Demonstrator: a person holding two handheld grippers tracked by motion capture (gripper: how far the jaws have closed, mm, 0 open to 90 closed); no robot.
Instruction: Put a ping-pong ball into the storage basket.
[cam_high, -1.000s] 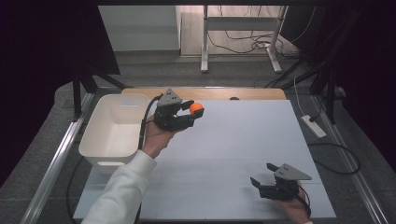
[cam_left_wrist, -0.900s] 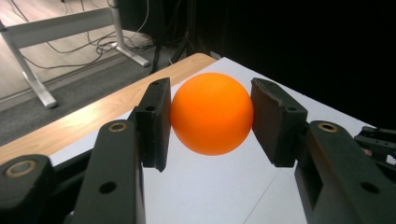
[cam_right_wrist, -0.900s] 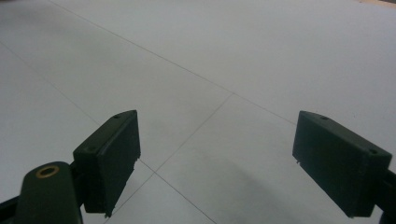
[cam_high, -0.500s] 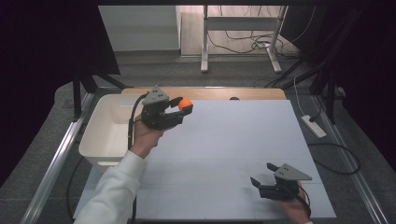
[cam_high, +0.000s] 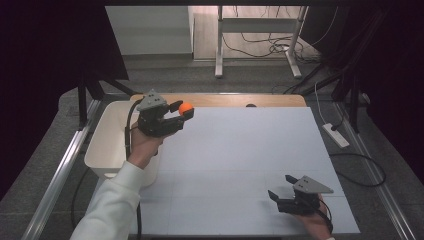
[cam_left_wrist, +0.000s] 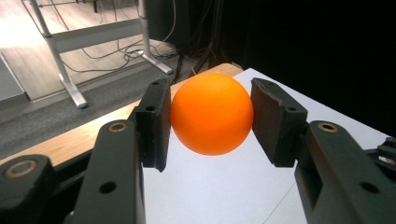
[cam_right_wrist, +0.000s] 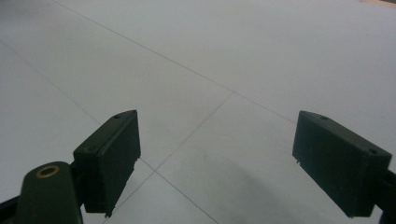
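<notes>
Your left gripper (cam_high: 176, 116) fingers clamp ball (cam_left_wrist: 211, 113) across middle, above bench far-left corner near bin (cam_high: 102, 150). Ball likely light, smooth, rolls: hold centred. Right gripper (cam_high: 281, 192) fingers spread, empty.

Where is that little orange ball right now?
The orange ball is clamped in the left gripper, held above the table's far left corner, just right of the white bin.

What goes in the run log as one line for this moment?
left hand-held gripper: shut on orange ball | ball: lifted, beside white bin | right hand-held gripper: open, empty, low over table
</notes>
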